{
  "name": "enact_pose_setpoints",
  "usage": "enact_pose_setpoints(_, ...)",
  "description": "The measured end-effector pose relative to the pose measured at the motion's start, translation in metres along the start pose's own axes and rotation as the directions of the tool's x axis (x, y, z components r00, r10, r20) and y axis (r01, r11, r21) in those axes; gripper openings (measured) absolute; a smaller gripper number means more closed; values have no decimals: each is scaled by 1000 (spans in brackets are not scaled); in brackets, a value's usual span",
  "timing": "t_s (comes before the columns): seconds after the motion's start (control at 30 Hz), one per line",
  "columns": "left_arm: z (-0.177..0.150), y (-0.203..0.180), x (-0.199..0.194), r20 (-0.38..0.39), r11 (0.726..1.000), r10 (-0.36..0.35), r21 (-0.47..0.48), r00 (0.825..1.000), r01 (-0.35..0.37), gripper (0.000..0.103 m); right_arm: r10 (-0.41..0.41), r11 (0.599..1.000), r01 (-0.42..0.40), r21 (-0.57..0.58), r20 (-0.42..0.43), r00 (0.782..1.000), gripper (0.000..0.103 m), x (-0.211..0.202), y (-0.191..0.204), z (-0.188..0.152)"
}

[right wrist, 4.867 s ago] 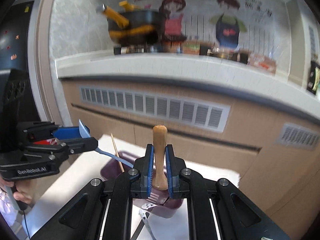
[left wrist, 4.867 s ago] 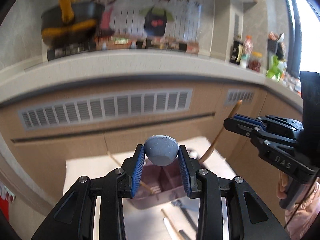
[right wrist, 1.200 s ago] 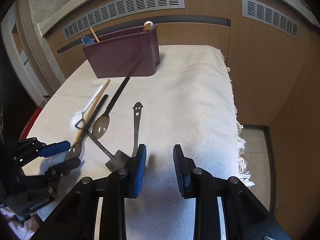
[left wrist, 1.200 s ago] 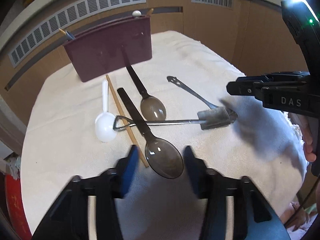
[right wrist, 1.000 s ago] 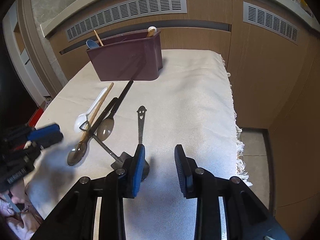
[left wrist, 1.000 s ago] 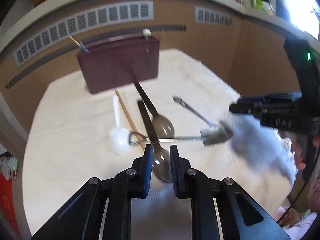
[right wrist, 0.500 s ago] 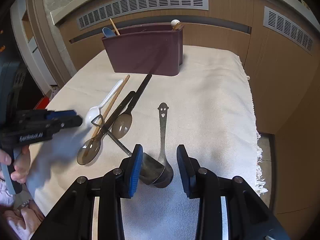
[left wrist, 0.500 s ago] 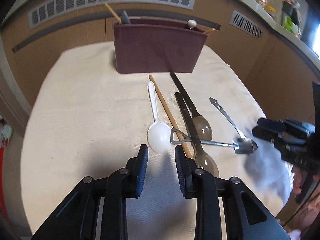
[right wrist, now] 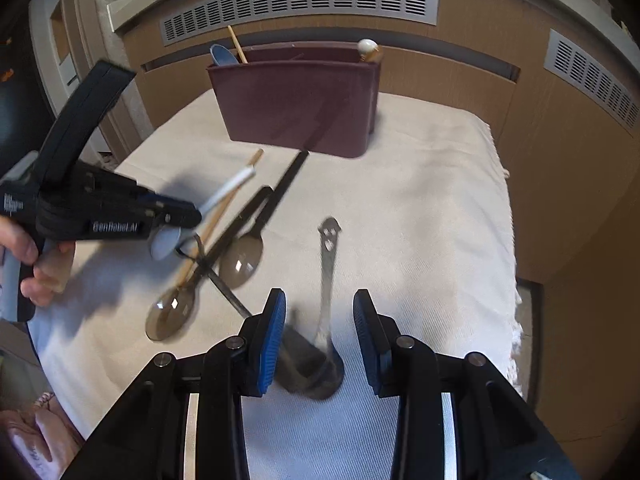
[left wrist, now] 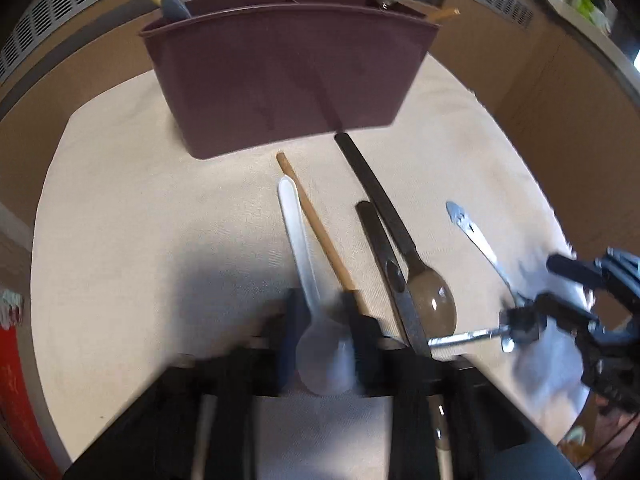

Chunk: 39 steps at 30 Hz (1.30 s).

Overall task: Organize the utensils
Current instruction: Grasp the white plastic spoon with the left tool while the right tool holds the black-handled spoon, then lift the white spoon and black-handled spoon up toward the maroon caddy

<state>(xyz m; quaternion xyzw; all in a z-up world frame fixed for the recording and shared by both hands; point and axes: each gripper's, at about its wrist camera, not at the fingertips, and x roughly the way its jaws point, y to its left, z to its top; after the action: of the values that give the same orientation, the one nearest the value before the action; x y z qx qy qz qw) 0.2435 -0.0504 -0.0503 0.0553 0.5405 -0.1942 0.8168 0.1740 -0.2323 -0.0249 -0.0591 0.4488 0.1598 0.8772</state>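
Observation:
A maroon utensil caddy [left wrist: 280,80] [right wrist: 296,104] stands at the back of the white cloth and holds several utensils. Loose on the cloth lie a wooden stick [left wrist: 320,236], two smoky plastic spoons [left wrist: 432,300] [right wrist: 172,312] and metal utensils. My left gripper [left wrist: 322,336] [right wrist: 176,224] has its jaws on either side of the white plastic spoon [left wrist: 304,264], whose handle tilts up off the cloth in the right wrist view [right wrist: 228,190]. My right gripper [right wrist: 320,340] is open, straddling the bowl end of a metal smiley-handled spoon [right wrist: 328,272] and a small metal scoop [right wrist: 304,364].
The cloth's fringed right edge [right wrist: 508,240] drops off beside wooden cabinet panels [right wrist: 560,160]. Vent grilles [right wrist: 300,4] run along the wall behind the caddy. A hand [right wrist: 44,264] holds the left gripper at the cloth's left edge.
Both grippers let go of the utensils they held 4.9 s ago and dropped to the cloth. My left gripper came down around the white spoon's bowl; my right moved over the metal spoon.

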Motion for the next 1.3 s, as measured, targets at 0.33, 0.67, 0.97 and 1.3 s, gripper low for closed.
enact_pose_setpoints(0.33,-44,39,-39,203,992,-3,-126,979,29,7,60,998,-58,30,-48,997,34,71,22,69)
enact_pose_setpoints(0.67,-62,71,-57,327,966,-50,-223,944,128,7,-133,990,136,29,-76,988,24,128,45,108)
enact_pose_setpoints(0.97,-61,70,-59,349,960,-72,-229,935,159,7,-128,990,128,-53,-9,992,11,75,51,68)
enact_pose_setpoints(1.3,-56,38,-72,343,976,-60,-178,938,127,7,-32,999,28,27,138,990,10,-16,19,46)
